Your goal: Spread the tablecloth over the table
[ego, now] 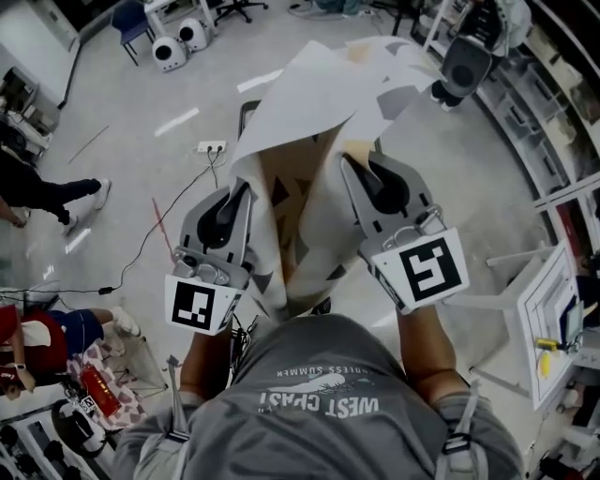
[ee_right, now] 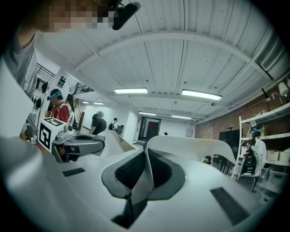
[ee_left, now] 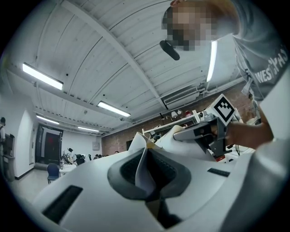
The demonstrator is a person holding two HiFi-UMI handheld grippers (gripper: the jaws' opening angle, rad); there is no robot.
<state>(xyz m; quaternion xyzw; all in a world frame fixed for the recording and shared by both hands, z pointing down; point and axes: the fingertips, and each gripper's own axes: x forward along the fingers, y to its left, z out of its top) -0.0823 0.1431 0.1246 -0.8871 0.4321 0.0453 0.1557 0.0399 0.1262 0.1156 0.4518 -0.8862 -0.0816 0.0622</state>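
Note:
A white tablecloth [ego: 319,103] with grey and tan shapes hangs in the air in front of me and billows forward over the floor. My left gripper [ego: 246,192] is shut on one edge of it, and the fabric fold [ee_left: 144,170] stands pinched between its dark pads. My right gripper [ego: 352,167] is shut on the cloth edge beside it, with the sheet [ee_right: 146,174] clamped between its pads. The two grippers are held side by side, close together, pointing roughly level. Each gripper view shows the other gripper [ee_left: 201,131] [ee_right: 74,145] alongside. The table is hidden from view.
Grey floor lies below, with a power strip [ego: 211,146] and a cable trailing left. A white stand [ego: 548,323] is at the right, with shelving behind it. People sit and stand at the left [ego: 37,192]. Round white devices [ego: 171,52] and a blue chair [ego: 131,21] are far ahead.

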